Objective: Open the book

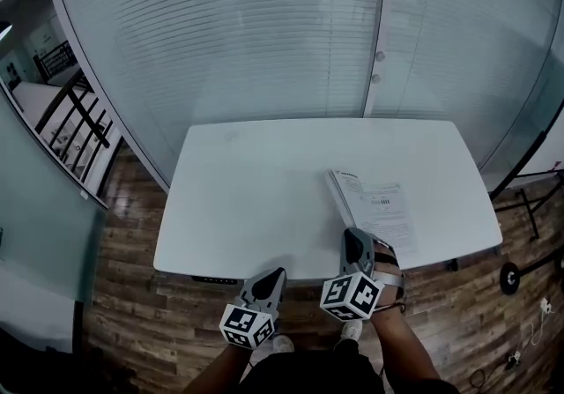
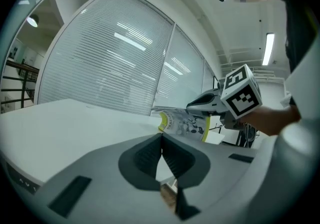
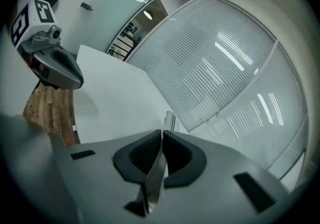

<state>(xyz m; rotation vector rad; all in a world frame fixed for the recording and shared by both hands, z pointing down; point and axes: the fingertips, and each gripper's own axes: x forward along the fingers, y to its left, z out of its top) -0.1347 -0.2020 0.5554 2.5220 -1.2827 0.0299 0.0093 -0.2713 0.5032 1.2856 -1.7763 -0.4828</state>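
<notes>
Pinching book [image 1: 383, 207] (right gripper [image 1: 354, 241])

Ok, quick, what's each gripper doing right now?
Left gripper: closed, holding nothing.
Right gripper: closed on the book cover.

This looks like an office, probably a small meeting room. A plain white table [image 1: 264, 198] stands against glass partition walls covered with horizontal blinds [image 1: 264, 31]. The floor [image 1: 132, 295] is of wood-pattern boards, a long strip light [image 2: 268, 47] is on the white ceiling, and a black railing [image 1: 75, 119] shows beyond the glass at the left.
</notes>
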